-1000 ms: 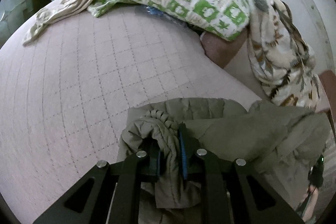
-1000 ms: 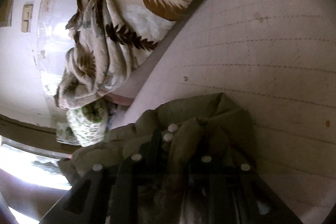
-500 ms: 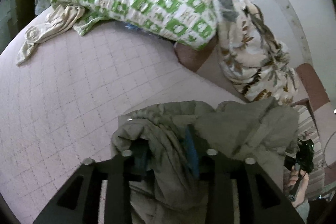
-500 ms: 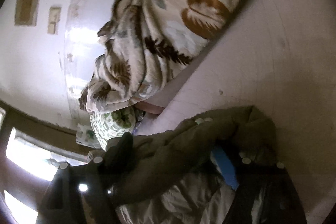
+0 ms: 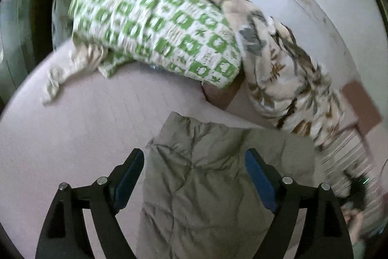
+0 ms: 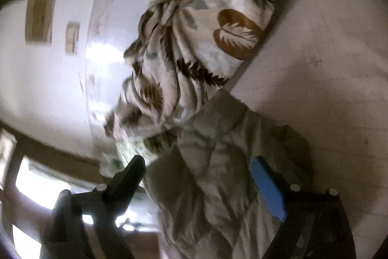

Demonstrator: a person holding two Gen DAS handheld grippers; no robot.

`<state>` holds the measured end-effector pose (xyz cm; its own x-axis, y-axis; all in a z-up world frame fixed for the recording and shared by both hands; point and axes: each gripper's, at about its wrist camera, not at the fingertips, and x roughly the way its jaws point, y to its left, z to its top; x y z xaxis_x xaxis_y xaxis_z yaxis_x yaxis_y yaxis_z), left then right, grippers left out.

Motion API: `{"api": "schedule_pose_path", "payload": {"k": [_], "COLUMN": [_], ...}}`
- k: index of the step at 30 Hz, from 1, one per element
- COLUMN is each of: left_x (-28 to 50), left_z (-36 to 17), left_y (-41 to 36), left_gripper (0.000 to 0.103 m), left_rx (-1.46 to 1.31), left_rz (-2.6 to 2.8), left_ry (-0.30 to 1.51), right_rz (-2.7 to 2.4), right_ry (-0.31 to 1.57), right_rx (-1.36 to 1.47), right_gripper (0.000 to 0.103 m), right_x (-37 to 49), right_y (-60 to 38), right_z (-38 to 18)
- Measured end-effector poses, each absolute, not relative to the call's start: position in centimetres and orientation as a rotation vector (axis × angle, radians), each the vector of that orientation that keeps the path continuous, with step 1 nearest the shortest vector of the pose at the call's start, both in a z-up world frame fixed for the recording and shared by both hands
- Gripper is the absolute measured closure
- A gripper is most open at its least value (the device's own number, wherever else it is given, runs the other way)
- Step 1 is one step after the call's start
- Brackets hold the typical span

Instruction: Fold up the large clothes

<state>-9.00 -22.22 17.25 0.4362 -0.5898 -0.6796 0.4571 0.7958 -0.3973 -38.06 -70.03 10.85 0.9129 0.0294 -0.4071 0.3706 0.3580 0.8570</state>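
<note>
White wall (image 6: 48,79) — bright window (image 6: 26,176) — pink quilted bed (image 5: 80,128).

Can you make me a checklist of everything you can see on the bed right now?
Surface: pale pink quilted bed cover, mostly bare.
Job's things: olive-green padded jacket lying flat on it, creased.
Clutter: green-and-white checked pillow; cream leaf-print blanket, bunched; crumpled beige cloth beside the pillow.
Grippers: left hand-held gripper open, jaws just opened, jacket lying below and between its blue pads untouched; right hand-held gripper open, jaws just opened, the same way.
Cables: nothing seen.
Surroundings: white wall with blurred beige plates; bright window.
</note>
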Motion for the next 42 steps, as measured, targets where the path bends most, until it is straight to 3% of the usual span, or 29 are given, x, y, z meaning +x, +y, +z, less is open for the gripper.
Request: {"api": "schedule_pose_path", "payload": {"k": [7,14,18,21,27,37,42], "left_x": [-16.2,-18.7,-16.6,-15.5,-14.8,-14.0,-13.2], "left_z": [16.5,12.1,7.3,6.5,6.3,11.8,9.6], "left_y": [-30.2,-38.3,-40.4,-41.0,-41.0,-35.9,-38.4], "left_gripper": [0.017,0.017,0.0,0.0,0.0,0.001,0.001], "left_rx": [0.093,0.338,0.448,0.465,0.452,0.29,0.398], "left_rz": [-0.748,-0.693,-0.587,-0.585,-0.606,-0.648,-0.596], "left_ry": [0.847,0.871,0.98,1.0,0.99,0.905,0.95], "right_rz": [-0.257,-0.326,-0.452,-0.476,-0.496,-0.434,-0.391], "right_ry": [0.67,0.852,0.998,1.025,1.031,0.88,0.923], "right_rx": [0.737,0.504,0.351,0.392,0.449,0.425,0.351], "right_gripper": [0.012,0.012,0.01,0.001,0.0,0.001,0.001], "right_x": [-33.4,-28.1,-26.0,-25.8,-25.5,-27.4,-21.1], "right_y": [-62.4,-58.7,-59.1,-61.3,-63.2,-61.6,-59.4], "right_z": [13.2,11.0,7.7,5.5,3.8,10.9,11.2]}}
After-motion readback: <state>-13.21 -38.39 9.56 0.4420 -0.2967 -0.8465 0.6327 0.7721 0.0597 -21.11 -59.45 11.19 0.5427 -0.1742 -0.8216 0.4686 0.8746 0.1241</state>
